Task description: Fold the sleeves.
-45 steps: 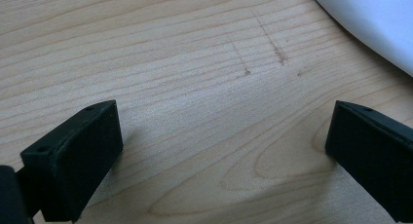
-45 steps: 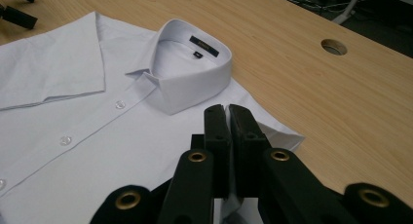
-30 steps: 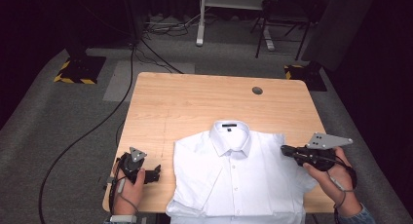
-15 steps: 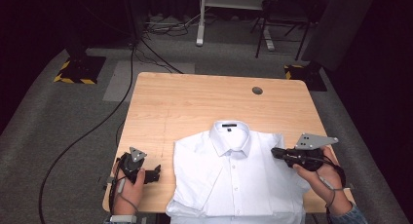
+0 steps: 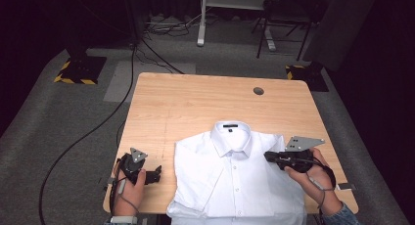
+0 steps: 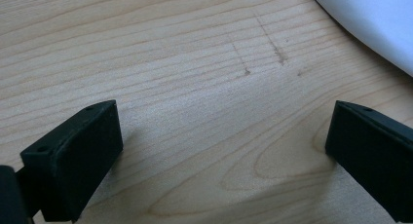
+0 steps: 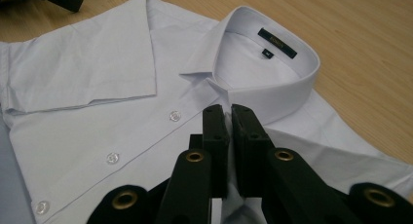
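A white short-sleeved shirt (image 5: pixel 235 181) lies buttoned and face up on the near half of the wooden table (image 5: pixel 195 102), collar (image 7: pixel 272 53) toward the far side. One sleeve (image 7: pixel 87 73) is folded in over the front. My right gripper (image 5: pixel 267 156) hovers low over the shirt's right shoulder and points toward the collar. Its jaws (image 7: pixel 230 109) are shut, and I see no cloth caught at the tips. My left gripper (image 5: pixel 157 175) rests on bare wood just left of the shirt. Its jaws (image 6: pixel 224 151) stand wide open around nothing, with a shirt edge (image 6: pixel 370 19) beyond them.
A round cable hole (image 5: pixel 258 91) sits near the table's far right. The far half of the tabletop is bare wood. Cables, a chair and a desk frame (image 5: pixel 230 10) stand on the carpet beyond. The shirt's hem hangs at the near edge.
My right gripper has moved left and slightly down, from the shirt's right edge to over its shoulder. The left gripper and the shirt have stayed put.
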Tool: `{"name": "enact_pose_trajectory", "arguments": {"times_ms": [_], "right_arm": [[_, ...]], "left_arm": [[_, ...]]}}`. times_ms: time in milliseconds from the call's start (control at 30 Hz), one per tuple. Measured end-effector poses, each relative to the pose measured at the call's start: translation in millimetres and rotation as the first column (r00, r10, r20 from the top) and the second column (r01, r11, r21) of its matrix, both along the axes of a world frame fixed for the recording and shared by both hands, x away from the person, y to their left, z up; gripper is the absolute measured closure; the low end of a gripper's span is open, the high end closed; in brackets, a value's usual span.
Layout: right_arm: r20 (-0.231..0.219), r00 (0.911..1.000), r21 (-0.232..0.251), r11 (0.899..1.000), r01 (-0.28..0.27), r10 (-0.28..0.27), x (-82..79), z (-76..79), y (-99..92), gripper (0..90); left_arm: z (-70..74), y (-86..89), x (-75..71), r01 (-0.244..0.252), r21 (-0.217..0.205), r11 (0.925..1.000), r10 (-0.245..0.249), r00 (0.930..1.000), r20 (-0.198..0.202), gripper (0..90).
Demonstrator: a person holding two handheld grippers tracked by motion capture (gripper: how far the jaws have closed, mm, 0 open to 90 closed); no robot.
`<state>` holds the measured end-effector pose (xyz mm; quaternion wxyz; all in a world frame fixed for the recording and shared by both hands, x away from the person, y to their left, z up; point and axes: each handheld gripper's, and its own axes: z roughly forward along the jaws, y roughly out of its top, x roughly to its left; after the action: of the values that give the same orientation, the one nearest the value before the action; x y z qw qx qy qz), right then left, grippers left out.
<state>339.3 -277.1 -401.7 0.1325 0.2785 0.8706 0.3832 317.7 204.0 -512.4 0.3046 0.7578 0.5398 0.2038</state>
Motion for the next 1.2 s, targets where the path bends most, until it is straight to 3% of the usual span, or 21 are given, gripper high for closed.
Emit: {"name": "enact_pose_trajectory", "arguments": {"times_ms": [433,500,533,600,633,667,933,1200], "right_arm": [[-0.059,0.9983,-0.006,1.0,0.0,0.0,8.1,-23.0,9.5,83.9],[-0.071,0.9975,-0.004,1.0,0.0,0.0,8.9,-26.5,10.0,78.2],[-0.069,0.9976,0.003,1.0,0.004,-0.004,9.6,-28.3,10.2,69.7],[-0.054,0.9982,0.027,0.999,0.027,-0.025,11.2,-29.8,8.8,58.0],[-0.054,0.9982,0.027,0.999,0.027,-0.025,11.2,-29.8,8.8,58.0],[-0.03,0.9981,0.056,0.997,0.055,-0.053,13.0,-28.2,5.1,48.6],[0.01,0.9956,0.116,0.989,0.091,-0.093,15.5,-21.2,-8.1,34.1],[0.028,0.9905,0.135,0.982,0.13,-0.135,14.8,-14.2,-28.9,31.8]], "left_arm": [[0.0,0.0,0.0,0.0,0.0,1.0,0.0,1.0,0.0,0.0],[0.0,0.0,0.0,0.0,0.0,1.0,0.0,1.0,0.0,0.0],[0.0,0.0,0.0,0.0,0.0,1.0,0.0,1.0,0.0,0.0],[0.0,0.0,0.0,0.0,0.0,1.0,0.0,1.0,0.0,0.0],[0.0,0.0,0.0,0.0,0.0,1.0,0.0,1.0,0.0,0.0],[0.0,0.0,0.0,0.0,0.0,1.0,0.0,1.0,0.0,0.0],[0.0,0.0,0.0,0.0,0.0,1.0,0.0,1.0,0.0,0.0],[0.0,0.0,0.0,0.0,0.0,1.0,0.0,1.0,0.0,0.0]]}}
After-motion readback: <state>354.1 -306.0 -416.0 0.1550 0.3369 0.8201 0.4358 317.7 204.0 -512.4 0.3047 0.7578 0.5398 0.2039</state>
